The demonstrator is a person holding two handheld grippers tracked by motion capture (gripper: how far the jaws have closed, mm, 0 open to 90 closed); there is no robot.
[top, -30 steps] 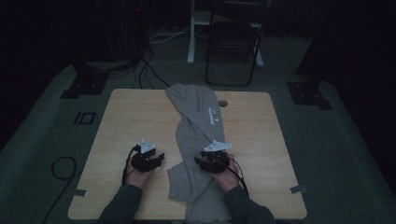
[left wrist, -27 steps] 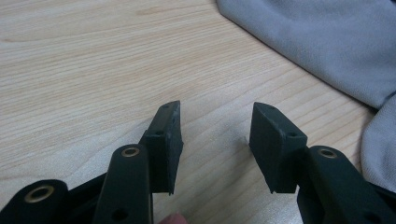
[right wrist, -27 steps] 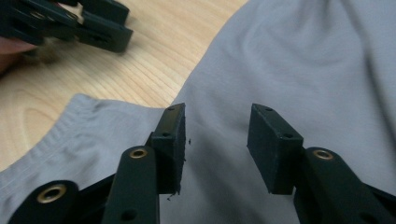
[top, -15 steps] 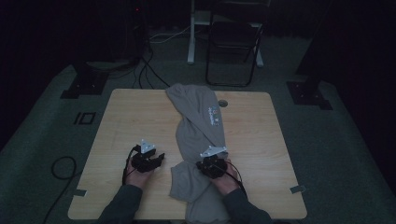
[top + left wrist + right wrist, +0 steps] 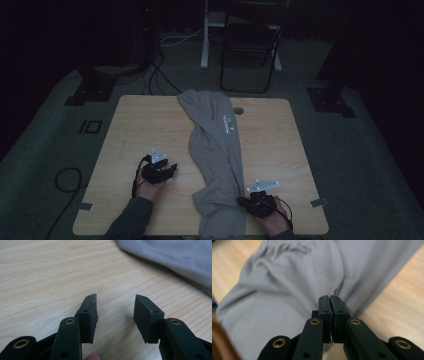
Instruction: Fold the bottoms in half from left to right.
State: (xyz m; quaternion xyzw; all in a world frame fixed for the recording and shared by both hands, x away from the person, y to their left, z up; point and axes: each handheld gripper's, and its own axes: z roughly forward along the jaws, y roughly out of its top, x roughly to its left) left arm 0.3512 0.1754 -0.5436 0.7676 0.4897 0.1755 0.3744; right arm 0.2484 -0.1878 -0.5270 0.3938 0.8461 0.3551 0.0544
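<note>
Right hand-held gripper (image 5: 329, 298) pinched on grey garment (image 5: 294, 282) (left hand-held gripper (image 5: 115, 305) agape).

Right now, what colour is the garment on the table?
Plain grey garment with a small multicoloured print near its upper part; the fabric shows best in the right gripper view.
</note>
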